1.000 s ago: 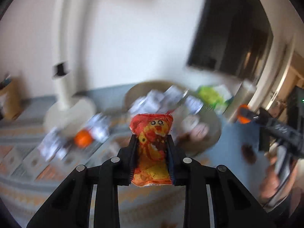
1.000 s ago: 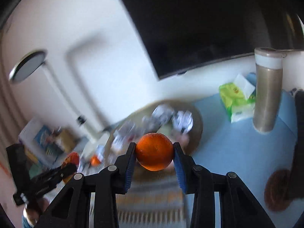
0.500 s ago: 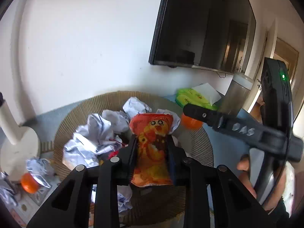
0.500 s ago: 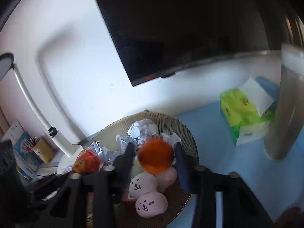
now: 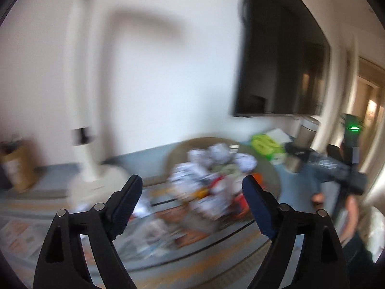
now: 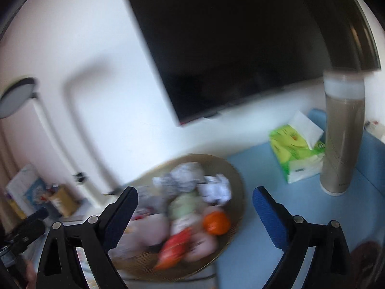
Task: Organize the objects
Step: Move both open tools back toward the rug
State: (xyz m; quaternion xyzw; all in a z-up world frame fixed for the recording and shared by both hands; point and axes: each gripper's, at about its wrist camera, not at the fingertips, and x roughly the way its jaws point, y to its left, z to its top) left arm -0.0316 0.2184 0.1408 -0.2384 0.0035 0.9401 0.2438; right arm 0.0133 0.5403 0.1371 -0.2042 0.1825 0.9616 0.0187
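A round woven basket (image 6: 234,175) on the blue table holds crumpled paper balls (image 6: 214,189), pink plush buns (image 6: 201,243), an orange (image 6: 215,222) and a red-orange snack packet (image 6: 173,246). My right gripper (image 6: 195,213) is open and empty, above and in front of the basket. My left gripper (image 5: 191,207) is open and empty, back from the basket (image 5: 272,178), which looks blurred there. The right gripper's body (image 5: 336,168) shows at the right of the left wrist view.
A tall grey tumbler (image 6: 341,134) and a green tissue pack (image 6: 294,149) stand right of the basket. A white lamp (image 5: 84,130) with a round base stands to the left. A black TV (image 6: 228,48) hangs on the wall. A patterned mat (image 5: 168,260) lies below.
Both grippers have opened. The snack packet has left the left gripper and the orange the right one; both now lie in the basket. Both grippers have drawn back.
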